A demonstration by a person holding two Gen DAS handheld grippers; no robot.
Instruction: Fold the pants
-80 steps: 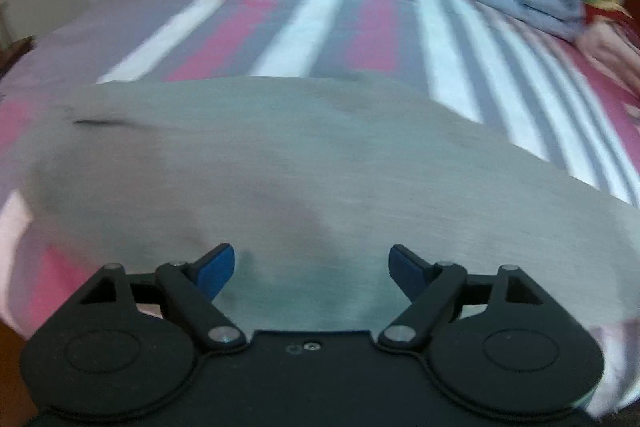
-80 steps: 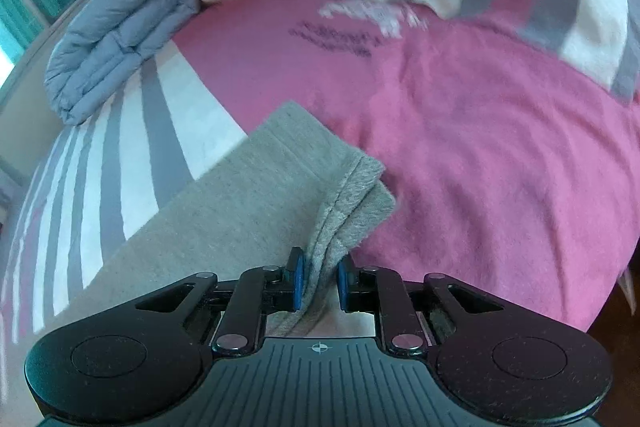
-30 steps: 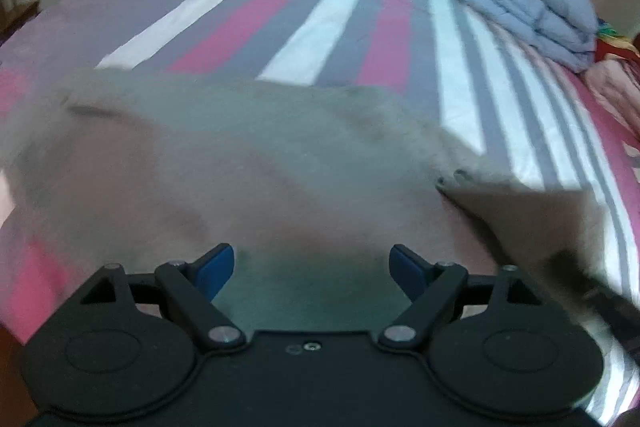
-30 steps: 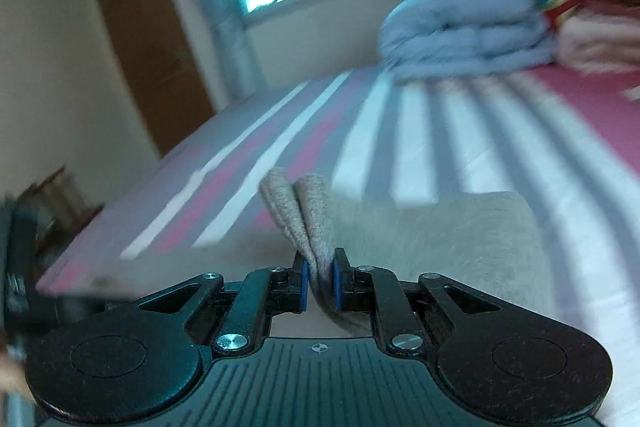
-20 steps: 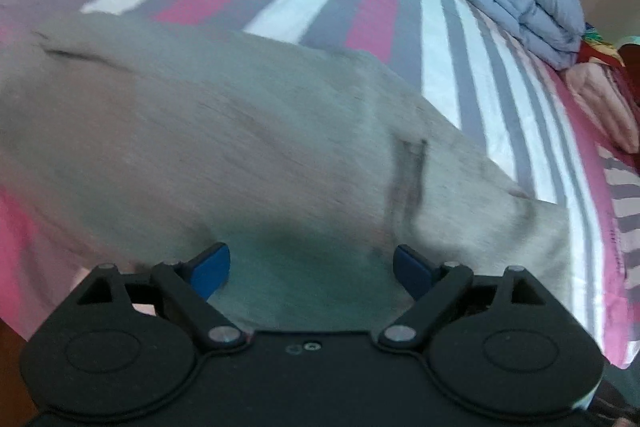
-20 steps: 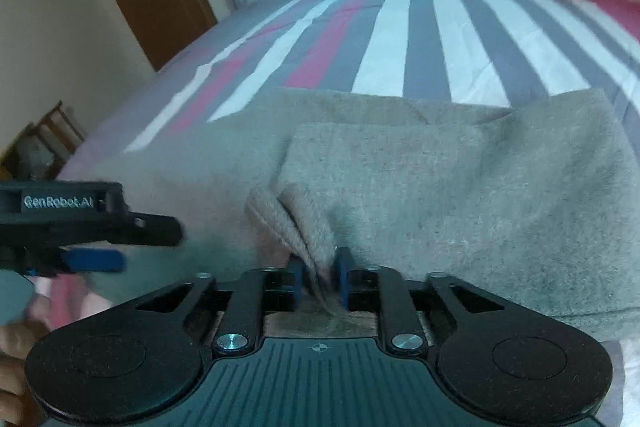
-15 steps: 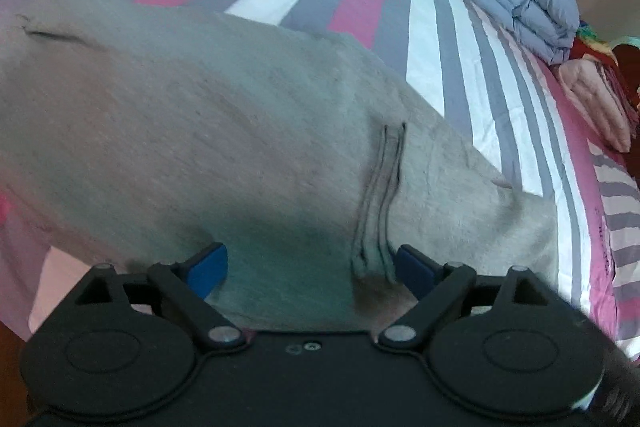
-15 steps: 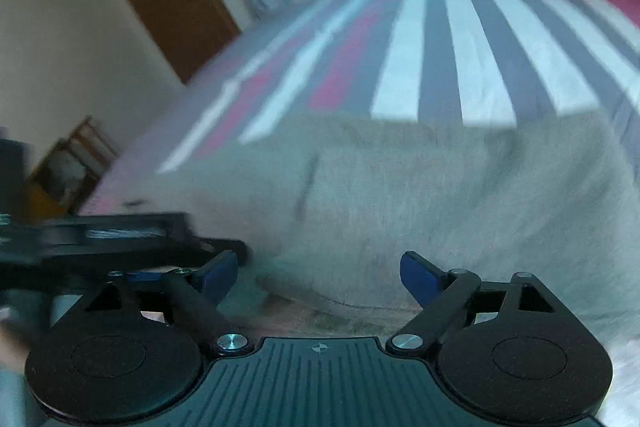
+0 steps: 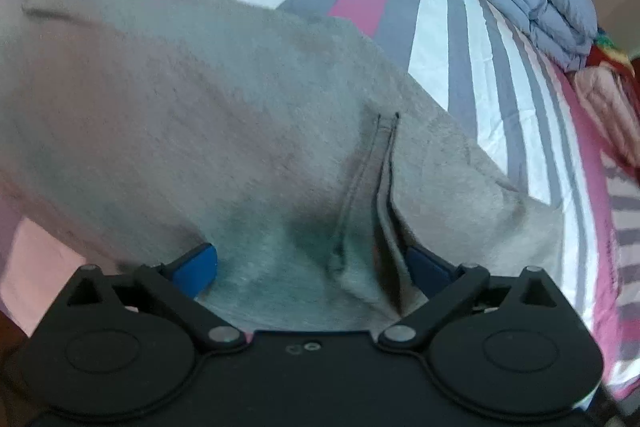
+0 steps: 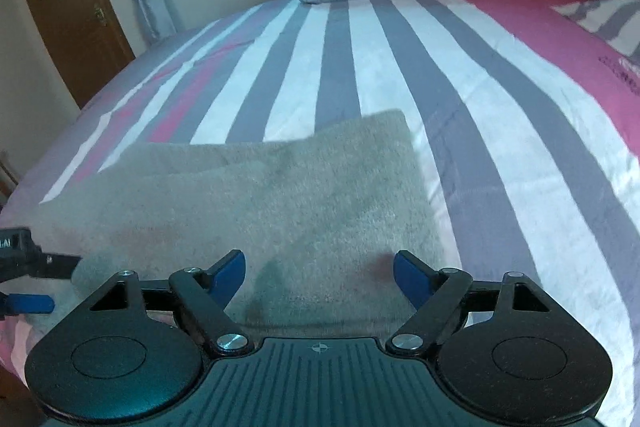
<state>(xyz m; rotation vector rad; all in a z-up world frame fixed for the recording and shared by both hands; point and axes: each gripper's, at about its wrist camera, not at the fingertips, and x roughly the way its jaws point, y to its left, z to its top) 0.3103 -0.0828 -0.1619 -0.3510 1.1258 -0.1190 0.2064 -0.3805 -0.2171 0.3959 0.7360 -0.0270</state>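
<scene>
Both black two-finger grippers with blue pads are being held spread wide, nothing pinched: the left gripper [image 9: 312,263], its jaws just opened further, and the right gripper [image 10: 319,273], its jaws just narrowed slightly, are being poised over the folded grey fleece pants [image 10: 256,203], which are being left lying on the pink, grey and white striped bedsheet [image 10: 460,75].

Left gripper [image 9: 312,263]: matte black housing showing two round discs, silver pivot screws, blue finger pads. Right gripper [image 10: 319,269]: black ribbed housing bearing a small crosshair mark, silver screws, blue pads, triangular linkage cut-outs.
</scene>
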